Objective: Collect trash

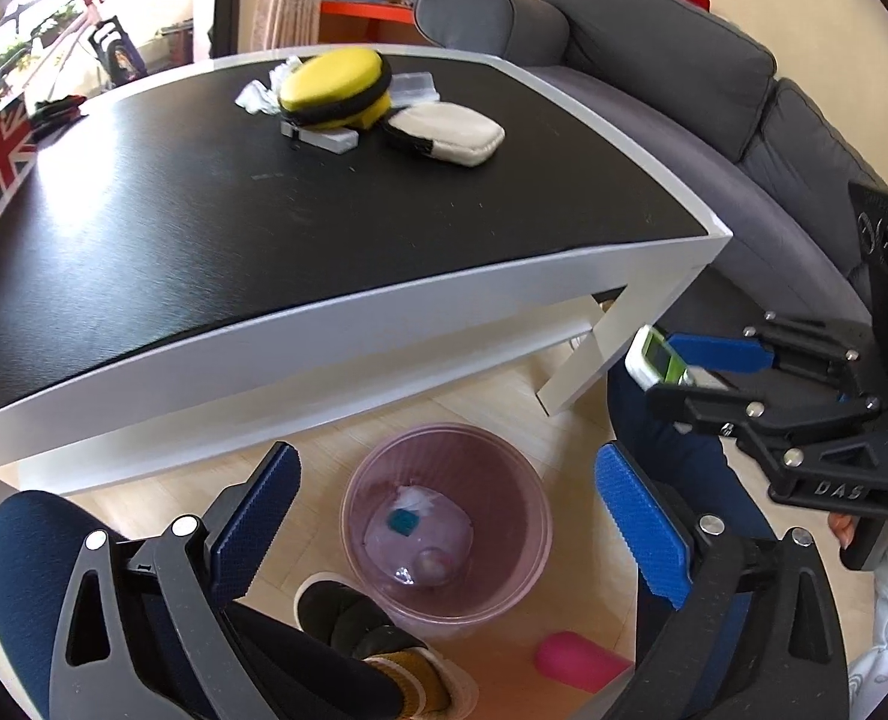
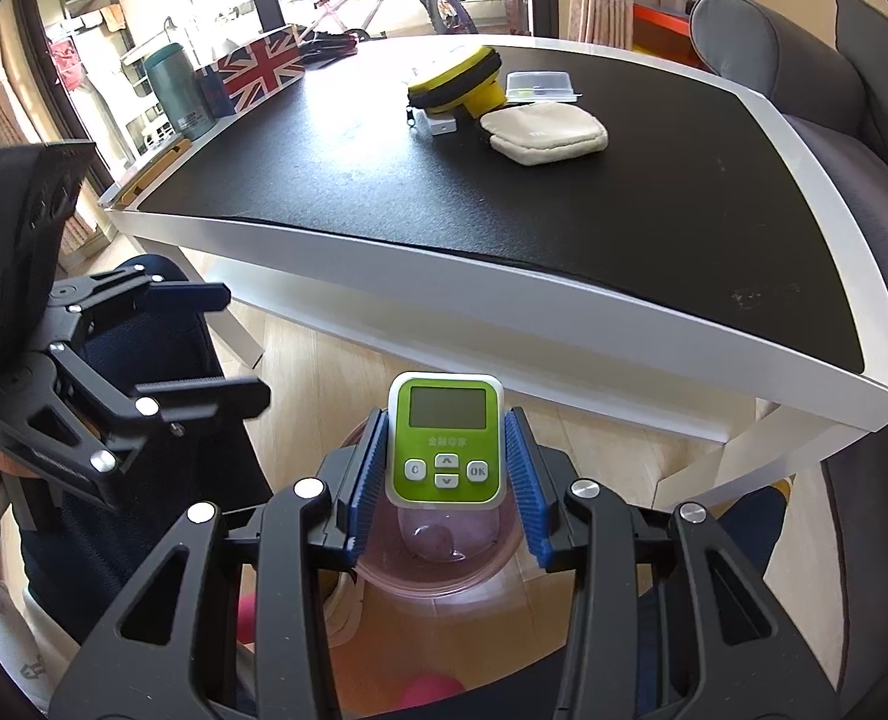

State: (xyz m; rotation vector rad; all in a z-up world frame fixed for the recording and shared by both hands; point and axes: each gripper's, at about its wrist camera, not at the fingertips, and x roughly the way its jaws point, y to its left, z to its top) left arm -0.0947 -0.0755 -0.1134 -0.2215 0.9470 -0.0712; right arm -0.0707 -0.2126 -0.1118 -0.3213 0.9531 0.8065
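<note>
My left gripper is open and empty, its blue pads spread wide just above a translucent pink bin on the floor. A small teal item and a white scrap lie at the bin's bottom. My right gripper is shut on a green-and-white handheld device with a screen and buttons, held upright over the same bin. In the left wrist view the right gripper with the device hangs to the right of the bin. The left gripper shows at the left of the right wrist view.
A black-topped white coffee table stands just beyond the bin, carrying a yellow round case, a white pouch, a crumpled wrapper, a clear box and a Union Jack box. Grey sofa on the right. The person's knees and slippered foot flank the bin.
</note>
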